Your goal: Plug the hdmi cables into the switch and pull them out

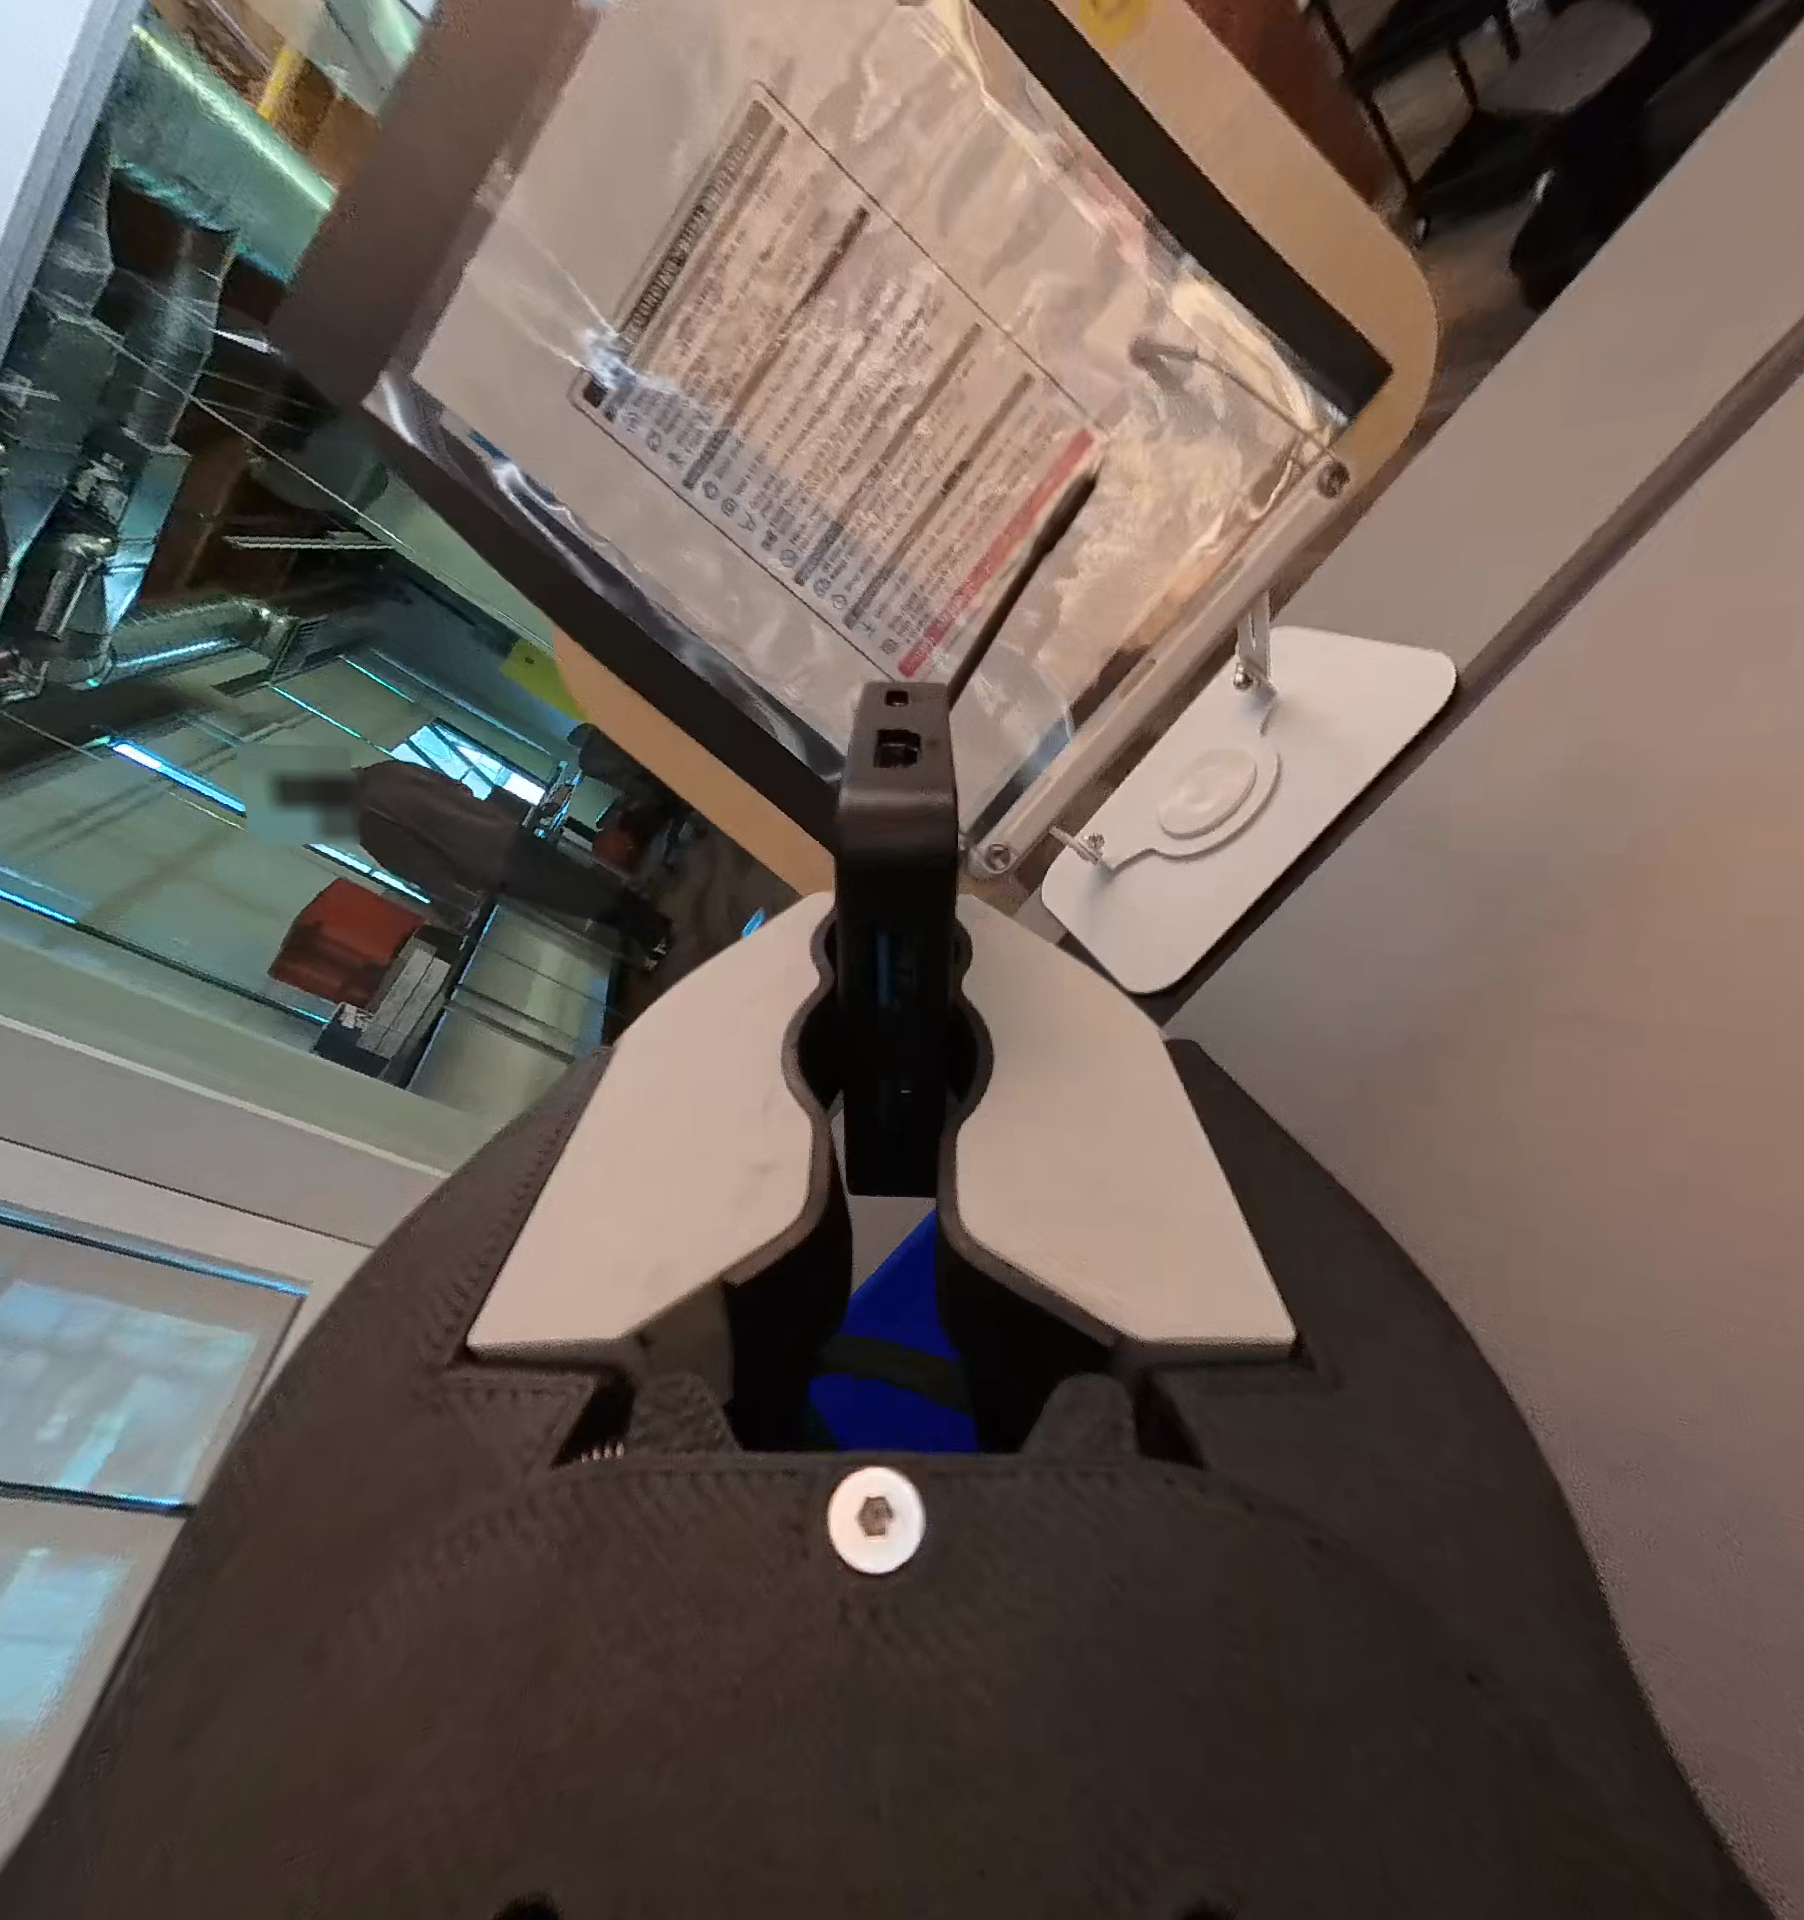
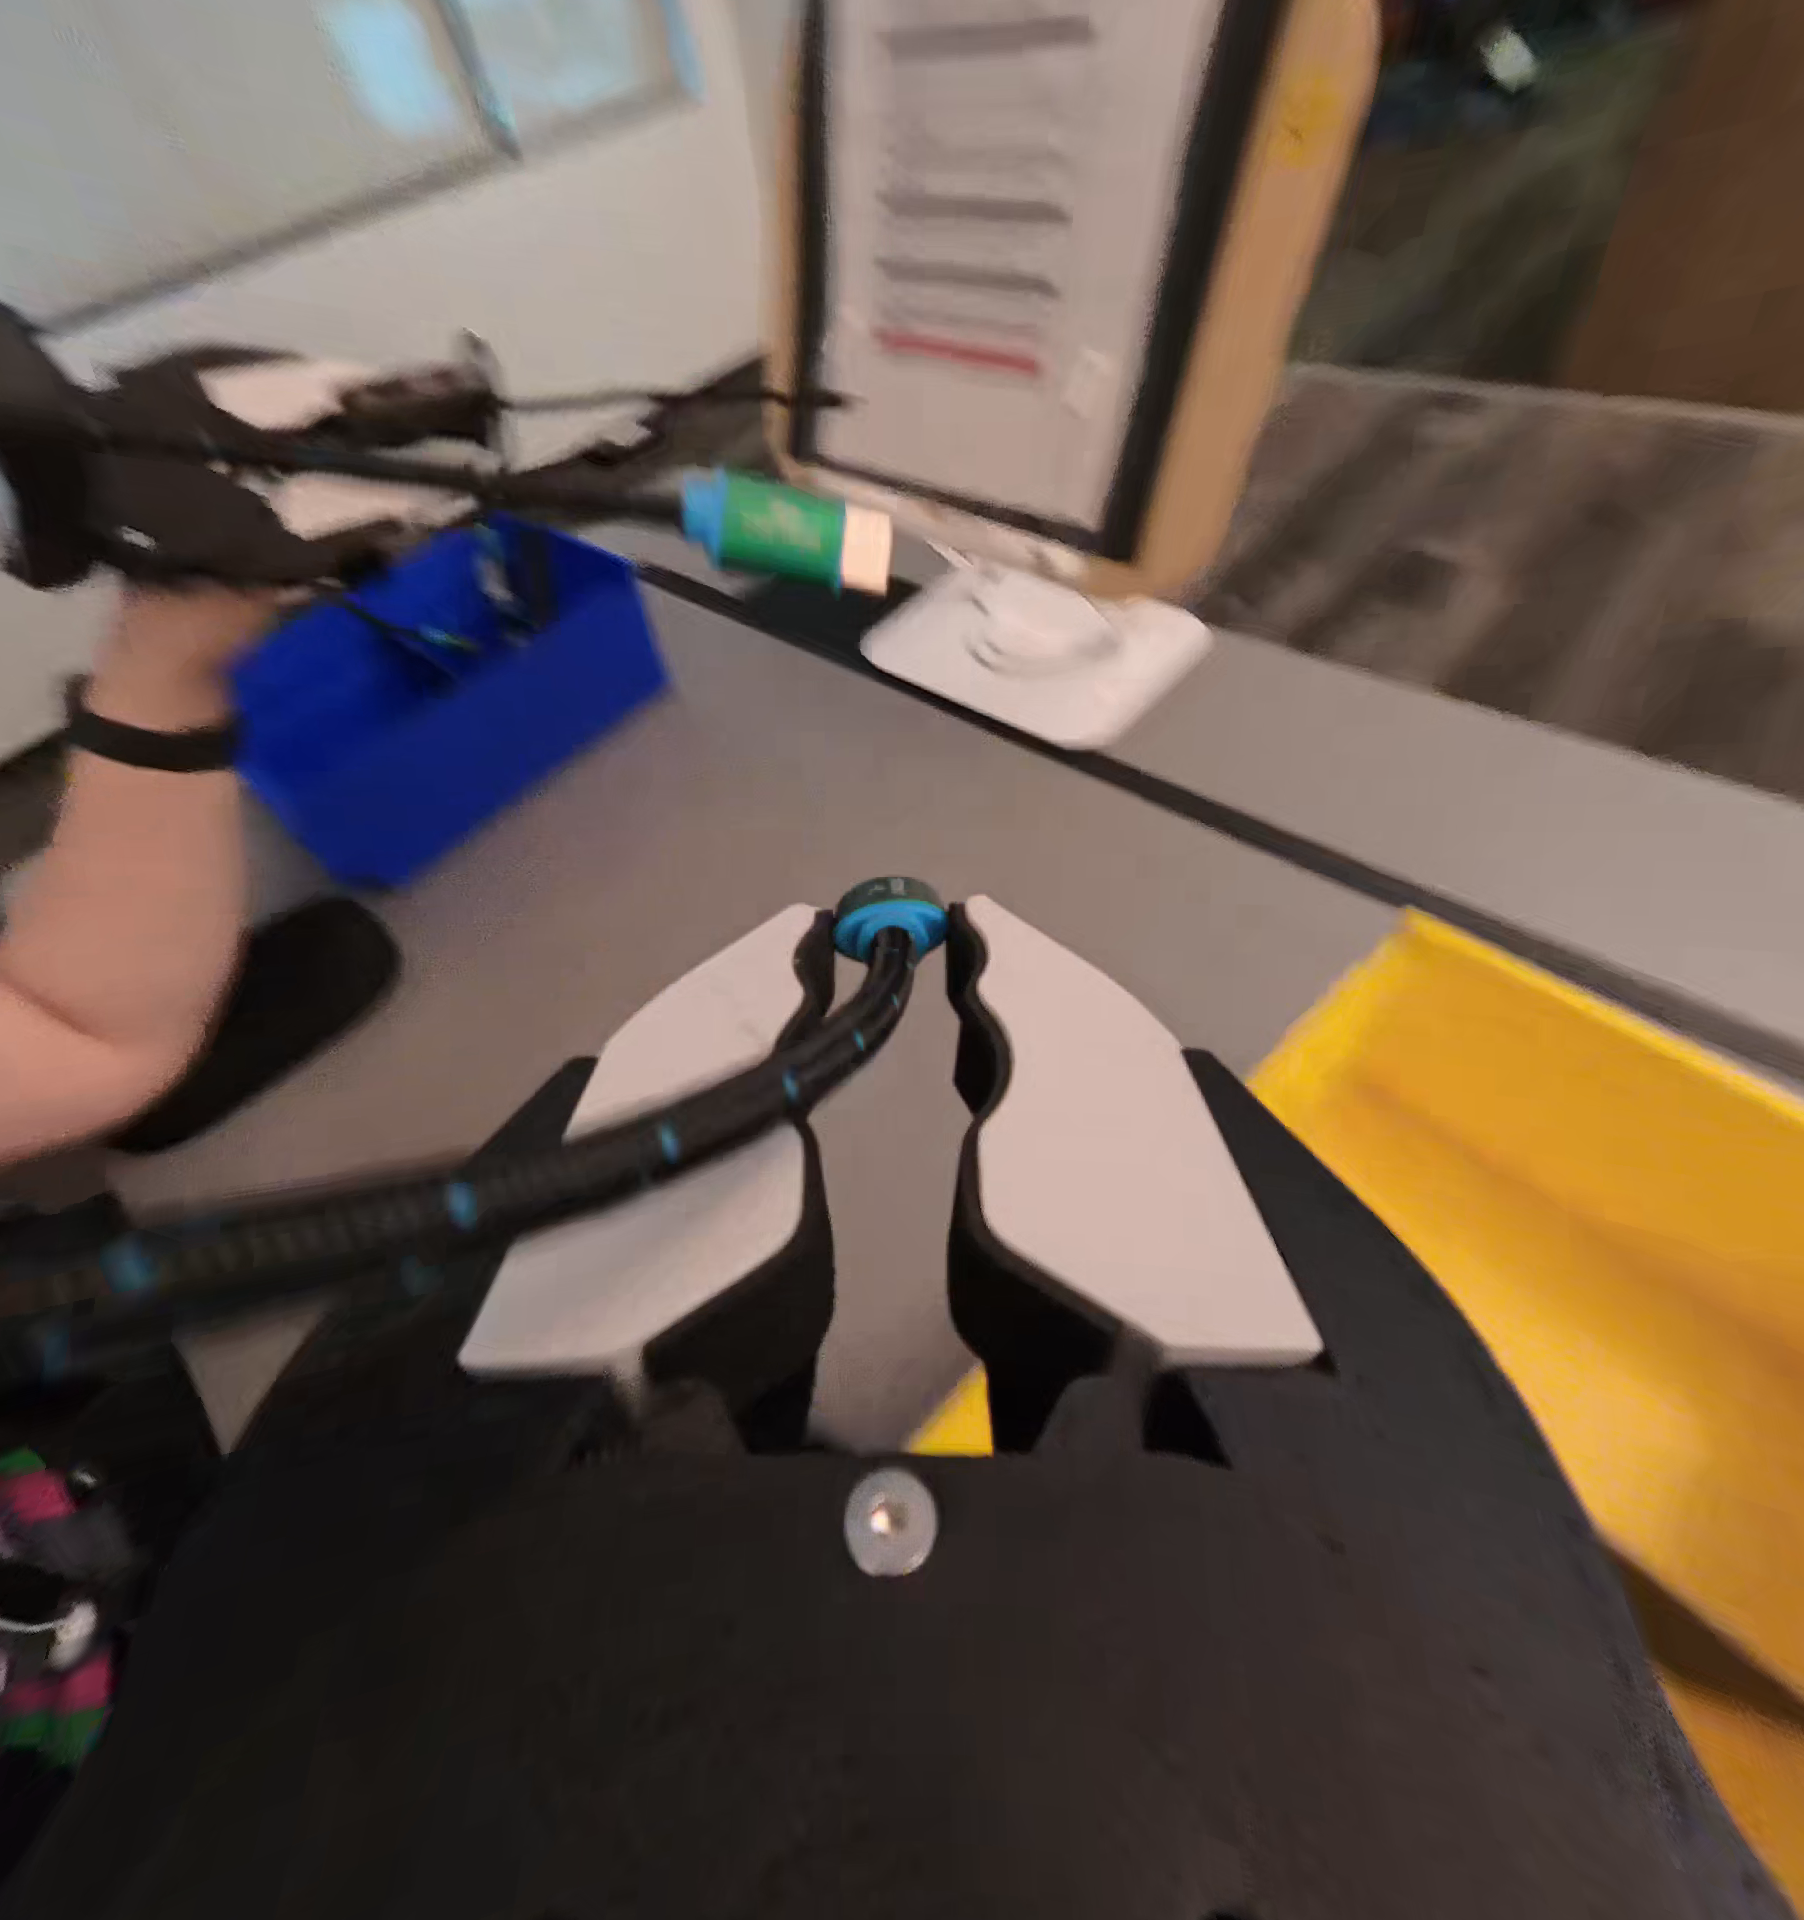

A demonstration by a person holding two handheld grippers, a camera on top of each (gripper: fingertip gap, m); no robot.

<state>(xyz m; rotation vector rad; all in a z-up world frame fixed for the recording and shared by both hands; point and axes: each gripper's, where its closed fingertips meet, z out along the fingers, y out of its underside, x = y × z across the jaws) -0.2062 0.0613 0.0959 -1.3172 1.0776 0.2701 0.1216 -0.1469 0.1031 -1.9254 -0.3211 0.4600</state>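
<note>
left claw (image 1: 885, 1023): clamped on black switch (image 1: 896, 831), held aloft edge-on; right claw (image 2: 890, 925): gripping hdmi cable (image 2: 565, 1158) at its blue-collared plug above grey worktop (image 2: 773, 790); blue bin (image 2: 441, 707) beyond; yellow bin (image 2: 1563, 1164) just right.

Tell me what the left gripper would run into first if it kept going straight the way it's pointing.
Probably the clear-covered sign on its white stand. The left gripper, shut on the black switch, aims right at it. Nothing else shows in between, though depth is hard to judge here.
</note>
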